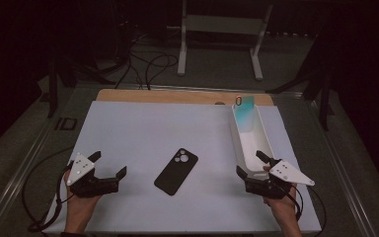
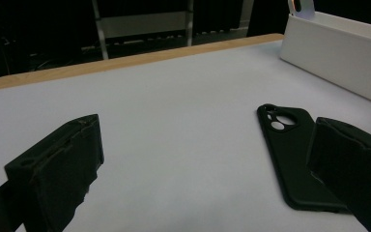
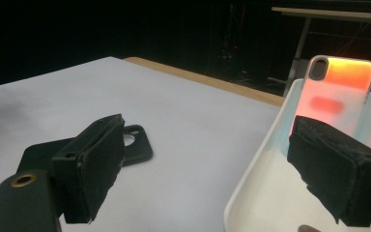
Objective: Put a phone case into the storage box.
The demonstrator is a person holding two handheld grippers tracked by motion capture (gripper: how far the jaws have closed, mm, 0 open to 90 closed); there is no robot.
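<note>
A black phone case (image 1: 176,171) lies flat, slightly below the frame's centre in the high view, camera cutout at its far end, tilted to the right. A long white tray (image 1: 242,148) runs up the right side; a colourful phone case (image 1: 245,111) leans upright against its far end, orange-pink in the right gripper view.

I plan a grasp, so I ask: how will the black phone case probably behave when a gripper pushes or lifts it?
The black phone case lies flat on the smooth white sheet, so a push probably slides it. It looks thin and hollow, so likely light and somewhat flexible. Its low edge may be hard to pinch.
</note>
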